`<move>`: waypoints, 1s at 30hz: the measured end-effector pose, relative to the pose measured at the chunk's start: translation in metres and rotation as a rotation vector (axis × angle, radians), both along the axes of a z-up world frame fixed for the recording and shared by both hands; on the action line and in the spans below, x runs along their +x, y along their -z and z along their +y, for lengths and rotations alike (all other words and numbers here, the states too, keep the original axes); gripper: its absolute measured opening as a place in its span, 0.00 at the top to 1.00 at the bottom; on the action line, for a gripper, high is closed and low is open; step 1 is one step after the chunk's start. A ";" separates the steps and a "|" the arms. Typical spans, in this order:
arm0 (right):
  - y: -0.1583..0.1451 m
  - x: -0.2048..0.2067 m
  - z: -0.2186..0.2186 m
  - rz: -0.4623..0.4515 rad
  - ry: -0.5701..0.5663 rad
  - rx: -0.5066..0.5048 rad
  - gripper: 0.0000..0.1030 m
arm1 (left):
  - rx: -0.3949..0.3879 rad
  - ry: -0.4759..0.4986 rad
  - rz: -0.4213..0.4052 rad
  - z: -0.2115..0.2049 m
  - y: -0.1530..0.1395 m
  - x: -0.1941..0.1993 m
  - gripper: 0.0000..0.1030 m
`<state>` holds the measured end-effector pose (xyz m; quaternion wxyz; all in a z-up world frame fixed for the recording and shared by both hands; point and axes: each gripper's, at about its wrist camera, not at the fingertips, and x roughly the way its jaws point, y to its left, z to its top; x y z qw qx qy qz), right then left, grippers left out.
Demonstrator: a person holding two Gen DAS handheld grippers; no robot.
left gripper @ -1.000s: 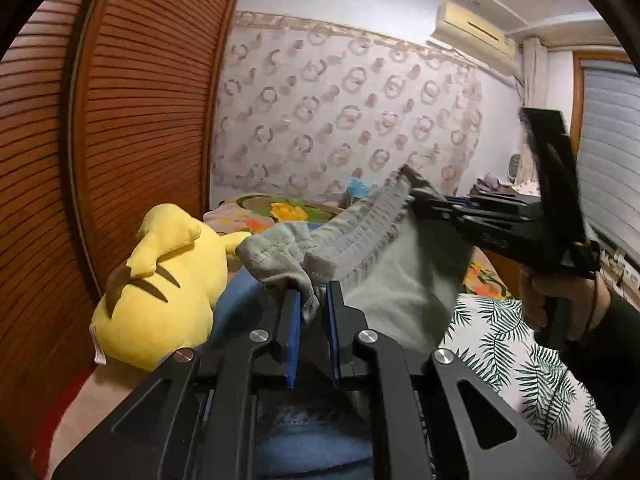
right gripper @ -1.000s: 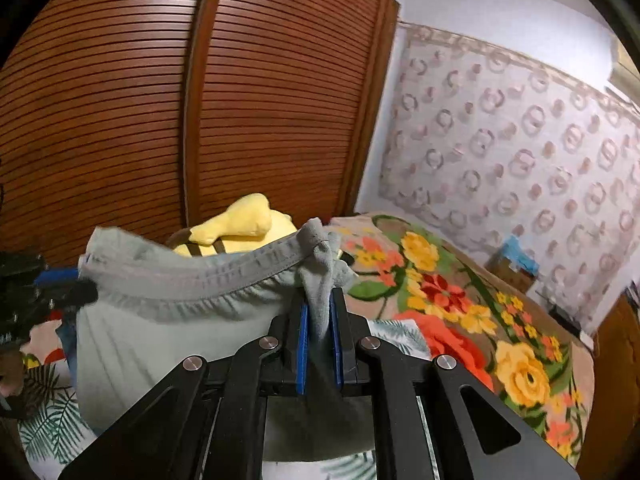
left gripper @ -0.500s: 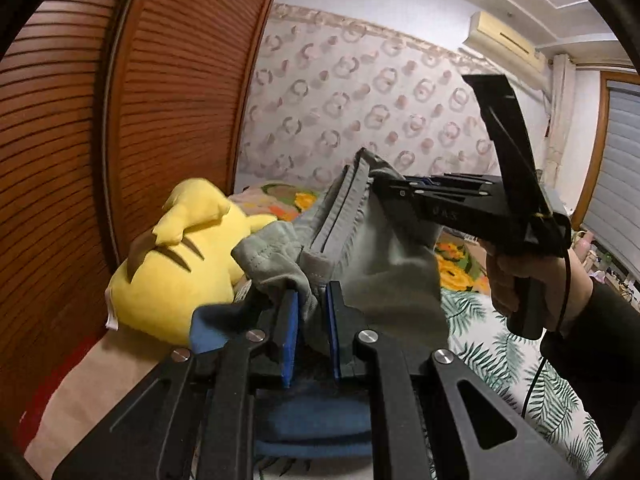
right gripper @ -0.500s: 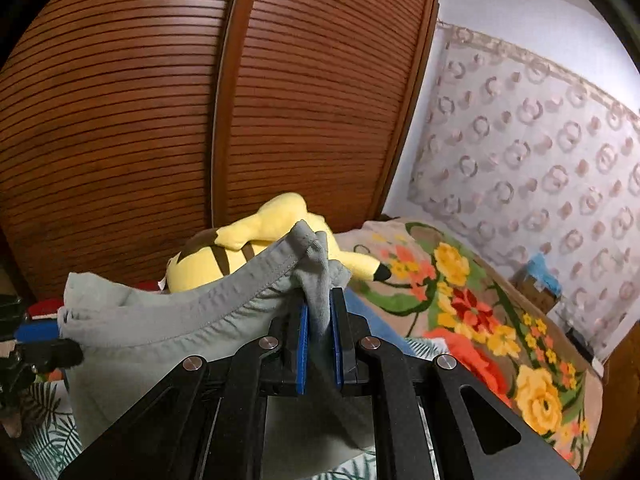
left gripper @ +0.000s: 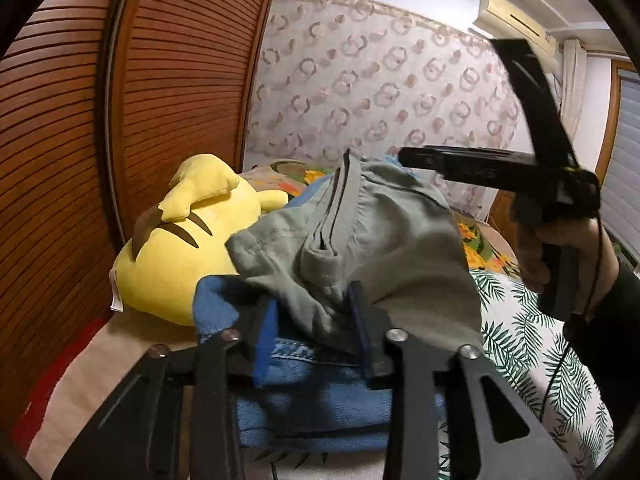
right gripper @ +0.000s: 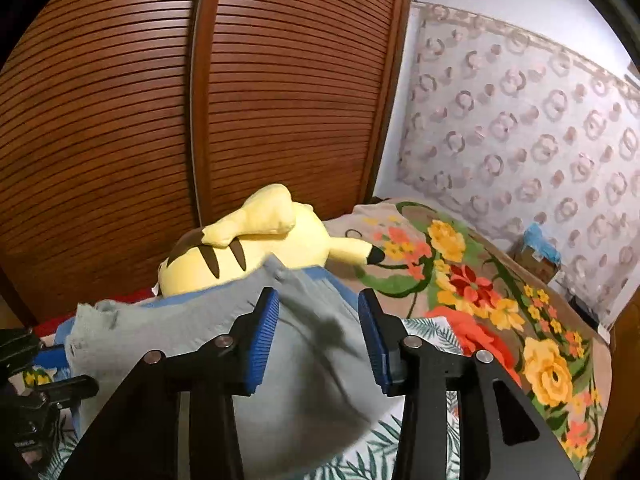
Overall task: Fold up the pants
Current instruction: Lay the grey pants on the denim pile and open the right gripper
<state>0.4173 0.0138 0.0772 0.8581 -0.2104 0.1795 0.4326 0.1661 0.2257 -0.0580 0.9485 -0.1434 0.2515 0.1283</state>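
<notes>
The grey-green pants (left gripper: 384, 236) lie bunched on a folded stack of blue jeans (left gripper: 320, 380). My left gripper (left gripper: 314, 322) has its jaws opening. The waistband corner sags loose between its blue pads (left gripper: 265, 340) without being pinched. My right gripper (right gripper: 320, 322) is opening too, and the blurred grey cloth (right gripper: 304, 360) is slipping down between its pads (right gripper: 262, 336). In the left wrist view the right gripper (left gripper: 408, 158) hovers over the far end of the pants, held by a hand (left gripper: 560, 256). Part of the left gripper (right gripper: 28, 376) shows at the right wrist view's left edge.
A yellow plush toy (left gripper: 188, 240) lies just behind the jeans, against the brown slatted wardrobe doors (left gripper: 80, 140). A floral blanket (right gripper: 480, 300) covers the bed to the right, and a leaf-print sheet (left gripper: 520, 340) lies under the clothes. A patterned curtain (left gripper: 380, 92) hangs beyond.
Both grippers were shut on the raised waistband corners; now both sets of jaws stand apart and the pants have dropped onto the jeans stack. The left gripper has sunk lower.
</notes>
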 end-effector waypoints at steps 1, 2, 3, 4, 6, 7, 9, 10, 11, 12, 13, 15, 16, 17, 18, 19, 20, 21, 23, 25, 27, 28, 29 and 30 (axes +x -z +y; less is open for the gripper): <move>0.001 0.000 -0.005 0.008 -0.004 0.001 0.58 | 0.004 0.002 0.001 -0.001 0.000 0.000 0.56; 0.002 -0.001 -0.011 0.021 -0.011 0.002 0.58 | 0.005 0.004 0.001 0.000 0.000 0.000 0.53; 0.005 0.000 -0.016 0.034 -0.014 -0.002 0.58 | 0.007 0.007 0.005 -0.001 0.000 0.001 0.52; 0.007 0.001 -0.021 0.045 -0.015 -0.004 0.58 | 0.009 0.008 0.008 -0.001 0.001 0.001 0.51; 0.012 0.003 -0.030 0.074 -0.018 -0.007 0.58 | 0.016 0.012 0.014 -0.001 0.002 0.002 0.47; 0.014 0.006 -0.033 0.085 -0.014 -0.007 0.58 | 0.021 0.011 0.019 -0.002 0.002 0.003 0.46; 0.014 0.015 -0.034 0.097 0.004 -0.013 0.58 | 0.025 0.013 0.029 -0.002 0.003 0.003 0.44; 0.014 0.019 -0.033 0.102 0.016 -0.015 0.58 | 0.028 0.014 0.035 -0.002 0.003 0.004 0.44; 0.015 0.023 -0.032 0.108 0.030 -0.018 0.58 | 0.030 0.016 0.039 -0.002 0.004 0.004 0.43; 0.015 0.028 -0.029 0.110 0.047 -0.021 0.58 | 0.032 0.018 0.043 -0.003 0.004 0.003 0.42; 0.016 0.032 -0.026 0.112 0.062 -0.026 0.58 | 0.035 0.019 0.047 -0.003 0.003 0.003 0.41; 0.018 0.039 -0.020 0.127 0.087 -0.022 0.58 | 0.038 0.021 0.051 -0.003 0.003 0.003 0.39; 0.018 0.040 -0.020 0.135 0.096 -0.016 0.58 | 0.037 0.023 0.053 -0.003 0.002 0.002 0.39; 0.017 0.039 -0.018 0.136 0.100 -0.011 0.58 | 0.038 0.024 0.054 -0.003 0.002 0.002 0.38; 0.017 0.037 -0.017 0.136 0.103 -0.006 0.58 | 0.040 0.025 0.056 -0.004 0.000 0.001 0.34; 0.017 0.033 -0.017 0.134 0.105 -0.003 0.58 | 0.045 0.027 0.056 -0.005 -0.002 0.000 0.32; 0.017 0.029 -0.020 0.131 0.108 0.000 0.58 | 0.049 0.030 0.055 -0.006 -0.003 -0.001 0.29; 0.016 0.024 -0.022 0.130 0.109 0.005 0.58 | 0.054 0.034 0.053 -0.007 -0.005 -0.003 0.26; 0.015 0.014 -0.030 0.128 0.116 0.017 0.58 | 0.062 0.041 0.053 -0.011 -0.007 -0.006 0.26; 0.014 0.002 -0.040 0.128 0.121 0.036 0.58 | 0.062 0.058 0.055 -0.017 -0.008 -0.009 0.25; 0.013 -0.012 -0.049 0.133 0.127 0.054 0.58 | 0.068 0.075 0.056 -0.022 -0.009 -0.011 0.23; 0.014 -0.016 -0.053 0.135 0.129 0.060 0.58 | 0.074 0.082 0.055 -0.026 -0.009 -0.014 0.23; 0.014 -0.023 -0.057 0.133 0.131 0.063 0.58 | 0.078 0.088 0.055 -0.029 -0.010 -0.015 0.23; 0.015 -0.030 -0.061 0.128 0.135 0.063 0.58 | 0.084 0.097 0.056 -0.034 -0.010 -0.017 0.23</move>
